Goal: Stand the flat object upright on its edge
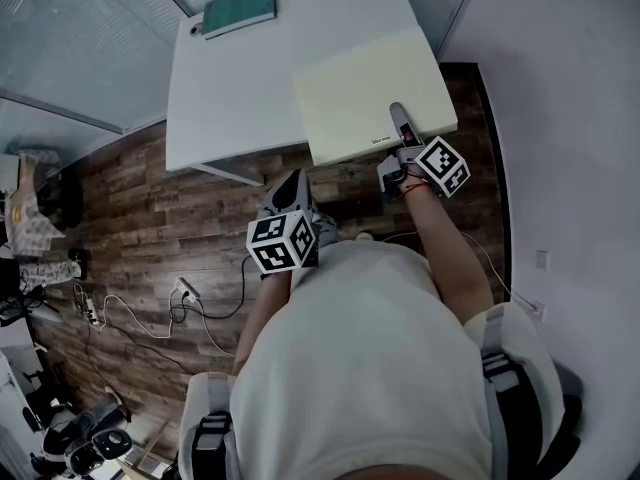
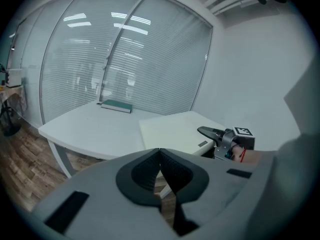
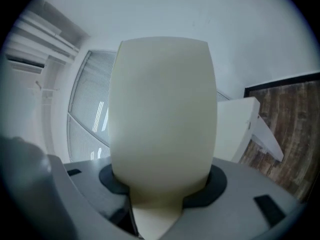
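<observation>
Cream flat board [image 1: 365, 88] lies flat, or close to it, on the right part of the white worktop [image 1: 230, 88]. Its near edge sticks out past the worktop's near edge. Cannot tell whether that edge is lifted a little. Not upright yet.

Around the board:
- Green book [image 1: 238, 10] lies flat on the worktop, well apart from the board, far-left of it at the far corner.
- The stretch of worktop left of the board is bare, so nothing sits right against the board's sides.
- White wall is close on the board's right; a glass wall with blinds [image 2: 125, 59] is beyond it.
- Wood floor [image 1: 130, 208] shows below and left of the board, with loose cables [image 1: 215, 313] on it, well apart.
- A small dark label [image 1: 381, 140] is on the board's near edge.

Right gripper [image 1: 400, 126] is at the board's near edge, just beside the label, jaws clamped on the board. One jaw lies on top; the other is under the edge, hidden in the head view. In the right gripper view the board [image 3: 162, 114] fills the gap between the pads and blocks most of what is ahead.

Left gripper [image 1: 288, 183] is near-left of the board, off the worktop and over the floor, close to the person's body. Its jaws are together with nothing between them.

Count: 1 board, 1 book, 1 worktop, 2 grippers.
</observation>
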`<move>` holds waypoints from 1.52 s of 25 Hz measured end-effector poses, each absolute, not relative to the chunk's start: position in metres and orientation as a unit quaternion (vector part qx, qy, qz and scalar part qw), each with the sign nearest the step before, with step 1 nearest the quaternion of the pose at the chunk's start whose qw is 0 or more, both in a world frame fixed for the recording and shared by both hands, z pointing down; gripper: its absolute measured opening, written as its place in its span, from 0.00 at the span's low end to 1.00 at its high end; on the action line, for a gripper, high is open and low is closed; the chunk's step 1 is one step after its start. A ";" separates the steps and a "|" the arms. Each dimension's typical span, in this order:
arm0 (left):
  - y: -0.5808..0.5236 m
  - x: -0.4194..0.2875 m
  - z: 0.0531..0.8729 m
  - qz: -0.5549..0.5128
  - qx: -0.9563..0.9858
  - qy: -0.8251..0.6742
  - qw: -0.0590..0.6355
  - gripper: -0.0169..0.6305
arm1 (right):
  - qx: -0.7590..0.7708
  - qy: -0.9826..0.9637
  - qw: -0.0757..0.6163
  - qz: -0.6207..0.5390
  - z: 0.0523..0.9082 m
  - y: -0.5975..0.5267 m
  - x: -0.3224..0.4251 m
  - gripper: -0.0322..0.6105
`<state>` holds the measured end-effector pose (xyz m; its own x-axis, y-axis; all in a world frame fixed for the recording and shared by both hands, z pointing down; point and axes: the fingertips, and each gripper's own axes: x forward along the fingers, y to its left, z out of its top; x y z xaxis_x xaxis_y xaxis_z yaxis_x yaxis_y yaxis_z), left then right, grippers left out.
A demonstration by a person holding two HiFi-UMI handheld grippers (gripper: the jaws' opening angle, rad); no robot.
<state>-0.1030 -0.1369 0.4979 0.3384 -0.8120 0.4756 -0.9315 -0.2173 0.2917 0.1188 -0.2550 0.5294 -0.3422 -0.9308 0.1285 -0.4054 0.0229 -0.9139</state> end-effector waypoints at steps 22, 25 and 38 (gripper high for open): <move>-0.133 -0.111 0.508 0.112 0.764 -0.569 0.282 0.06 | -0.603 0.764 0.062 -0.222 0.427 -0.327 0.101 0.45; -0.133 -0.110 0.509 0.116 0.764 -0.568 0.283 0.06 | -0.607 0.774 0.029 -0.175 0.416 -0.334 0.091 0.45; -0.142 -0.114 0.513 0.128 0.764 -0.565 0.285 0.06 | -0.634 0.765 -0.057 -0.099 0.414 -0.372 0.061 0.46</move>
